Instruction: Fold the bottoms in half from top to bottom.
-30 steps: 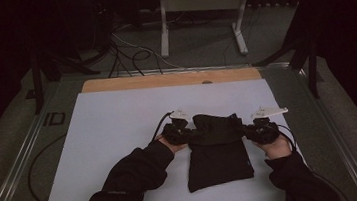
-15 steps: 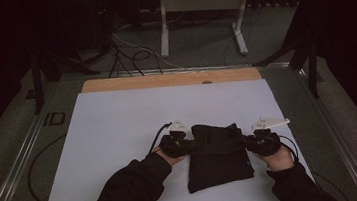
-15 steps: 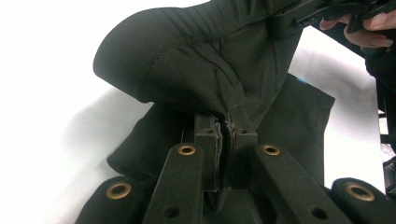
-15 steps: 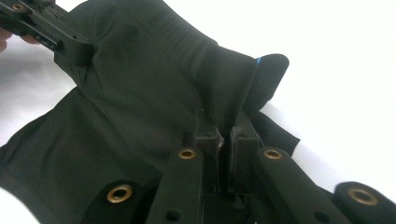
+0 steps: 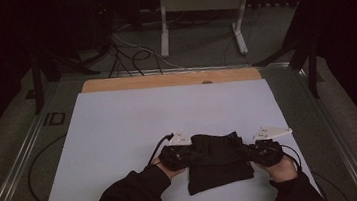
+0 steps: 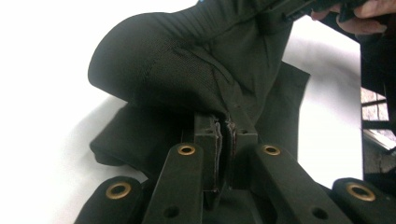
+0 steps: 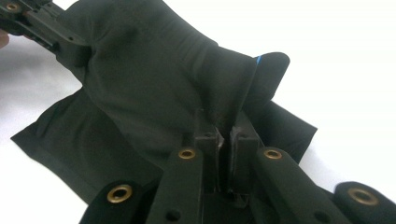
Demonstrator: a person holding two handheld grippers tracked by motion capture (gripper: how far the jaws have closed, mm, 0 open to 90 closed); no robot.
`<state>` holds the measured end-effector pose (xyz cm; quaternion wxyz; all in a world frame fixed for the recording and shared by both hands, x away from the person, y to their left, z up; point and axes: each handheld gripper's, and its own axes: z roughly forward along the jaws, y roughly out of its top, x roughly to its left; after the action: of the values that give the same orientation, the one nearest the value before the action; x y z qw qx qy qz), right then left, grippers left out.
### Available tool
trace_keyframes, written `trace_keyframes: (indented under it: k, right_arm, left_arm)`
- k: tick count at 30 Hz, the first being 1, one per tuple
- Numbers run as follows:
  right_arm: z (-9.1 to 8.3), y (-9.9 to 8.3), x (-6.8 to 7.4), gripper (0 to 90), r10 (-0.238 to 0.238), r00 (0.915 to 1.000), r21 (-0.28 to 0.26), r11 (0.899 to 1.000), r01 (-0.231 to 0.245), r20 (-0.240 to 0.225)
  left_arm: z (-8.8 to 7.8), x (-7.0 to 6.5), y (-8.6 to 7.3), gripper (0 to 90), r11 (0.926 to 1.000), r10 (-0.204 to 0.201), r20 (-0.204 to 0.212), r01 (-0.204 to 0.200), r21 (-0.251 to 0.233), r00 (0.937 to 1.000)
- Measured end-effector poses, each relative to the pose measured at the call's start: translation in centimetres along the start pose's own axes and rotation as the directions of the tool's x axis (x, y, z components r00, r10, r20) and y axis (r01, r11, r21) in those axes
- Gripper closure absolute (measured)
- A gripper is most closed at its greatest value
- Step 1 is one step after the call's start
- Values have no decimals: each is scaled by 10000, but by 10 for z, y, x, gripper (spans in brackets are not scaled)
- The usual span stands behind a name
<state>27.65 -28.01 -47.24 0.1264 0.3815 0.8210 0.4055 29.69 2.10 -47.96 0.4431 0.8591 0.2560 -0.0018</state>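
Note:
A black cloth garment (image 5: 218, 162) lies partly folded on the white table top (image 5: 134, 130), near its front edge. My left gripper (image 5: 185, 155) is shut on the garment's left edge, and my right gripper (image 5: 250, 152) is shut on its right edge. In the left gripper view the jaws pinch a fold of the black cloth (image 6: 187, 74), which bulges up over a lower layer. The right gripper view shows the same pinch on the black cloth (image 7: 154, 79), with a small blue tag (image 7: 258, 58) at the fold's far edge. The left gripper (image 7: 70, 49) appears at that view's top left.
A wooden strip (image 5: 169, 80) runs along the table's far edge. Metal rails (image 5: 19, 162) border the table's sides. Cables (image 5: 131, 50) and a white stand (image 5: 202, 12) are on the floor beyond. A person's dark sleeves (image 5: 126, 199) come in from the bottom.
Both grippers have moved toward the table's front edge, carrying the garment's upper part back over its lower part, so the cloth looks shorter and more folded.

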Motion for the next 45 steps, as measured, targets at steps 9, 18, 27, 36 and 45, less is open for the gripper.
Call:
trace_keyframes:
  k: [9,18,27,36,45]
  right_arm:
    - [1,-9,8,853,-120,9999,278,9995,120,-18]
    - [7,-13,11,852,122,9995,465,9989,-109,-283]
    - [10,-19,15,849,319,9985,838,9961,-281,-443]
    - [15,-23,16,842,-30,10000,1256,9921,42,-93]
    - [21,-27,13,829,182,9998,1488,9887,-186,44]
  left_arm:
    - [1,-11,-11,858,9999,53,94,-54,118,9999]
    - [-1,0,-24,858,9991,-433,-264,434,29,9987]
    - [-4,-2,-35,857,9968,-795,64,795,85,9968]
    - [2,-7,-45,854,9966,-784,349,775,271,9963]
    - [3,-1,-44,847,9996,-267,10,267,116,9996]
